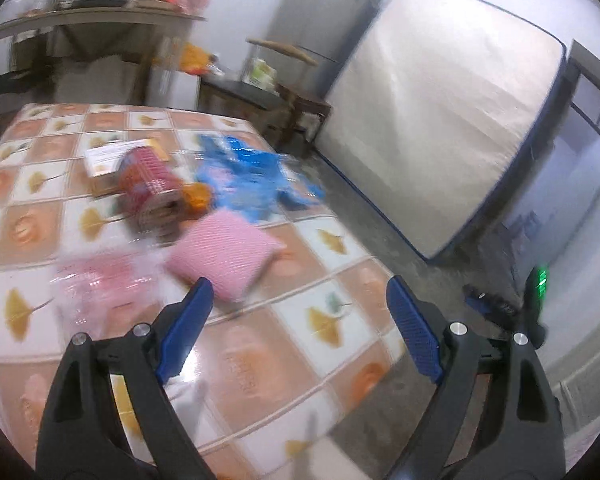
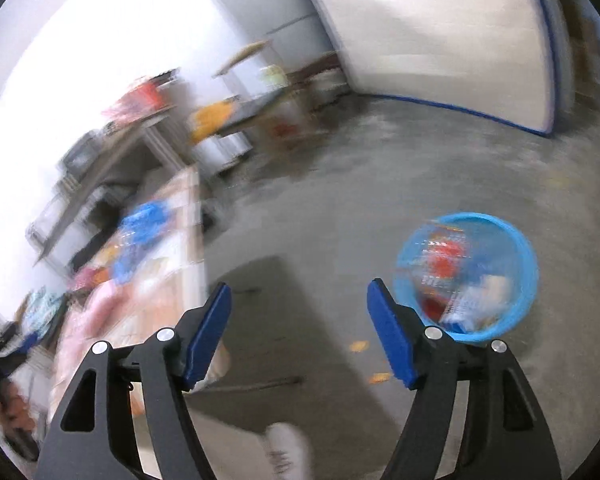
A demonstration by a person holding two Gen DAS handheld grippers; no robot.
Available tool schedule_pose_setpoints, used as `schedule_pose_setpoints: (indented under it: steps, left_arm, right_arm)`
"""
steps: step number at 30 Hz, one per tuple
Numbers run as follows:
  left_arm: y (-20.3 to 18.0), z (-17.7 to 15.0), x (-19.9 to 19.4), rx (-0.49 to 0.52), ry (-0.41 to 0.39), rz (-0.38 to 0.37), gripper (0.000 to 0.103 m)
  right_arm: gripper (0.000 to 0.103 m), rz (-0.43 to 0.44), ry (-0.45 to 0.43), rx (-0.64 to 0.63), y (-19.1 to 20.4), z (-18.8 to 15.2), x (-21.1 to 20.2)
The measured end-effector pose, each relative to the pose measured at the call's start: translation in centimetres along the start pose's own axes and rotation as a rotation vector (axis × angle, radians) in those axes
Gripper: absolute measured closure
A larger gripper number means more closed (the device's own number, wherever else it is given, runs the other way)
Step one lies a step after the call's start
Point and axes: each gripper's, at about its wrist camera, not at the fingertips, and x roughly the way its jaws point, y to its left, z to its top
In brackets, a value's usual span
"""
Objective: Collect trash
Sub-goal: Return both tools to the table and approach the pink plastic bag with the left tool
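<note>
My left gripper (image 1: 300,296) is open and empty above a table (image 1: 260,360) with a patterned plastic cloth. On it lie a pink packet (image 1: 224,254), a clear pink wrapper (image 1: 100,280), a red cylindrical can (image 1: 150,188) on its side, an orange piece (image 1: 198,198), a blue plastic bag (image 1: 252,174) and a cardboard box (image 1: 112,160). My right gripper (image 2: 298,300) is open and empty over the concrete floor. A round blue basket (image 2: 516,240) with red and white wrappers inside stands on the floor to its right. The table edge (image 2: 192,248) shows blurred at left.
A mattress (image 1: 452,120) leans against the wall beside a grey fridge (image 1: 320,12). Shelves (image 1: 96,16) with boxes and bags stand behind the table, and a low dark bench (image 1: 244,96). A white shoe (image 2: 288,452) shows below the right gripper. A dark object (image 1: 488,300) lies on the floor.
</note>
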Motion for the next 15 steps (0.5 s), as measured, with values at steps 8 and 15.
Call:
schedule_pose_setpoints:
  steps: [8, 15]
  left_arm:
    - [3.8, -2.7, -0.8, 0.036, -0.059, 0.12, 0.019]
    - [7.1, -2.6, -2.8, 0.118, -0.095, 0.25, 0.019]
  right_arm:
    - [0.034, 0.265, 0.235, -0.17, 16.0, -0.1, 7.6]
    - [0.034, 0.311, 0.341, -0.273, 23.4, -1.5, 11.6]
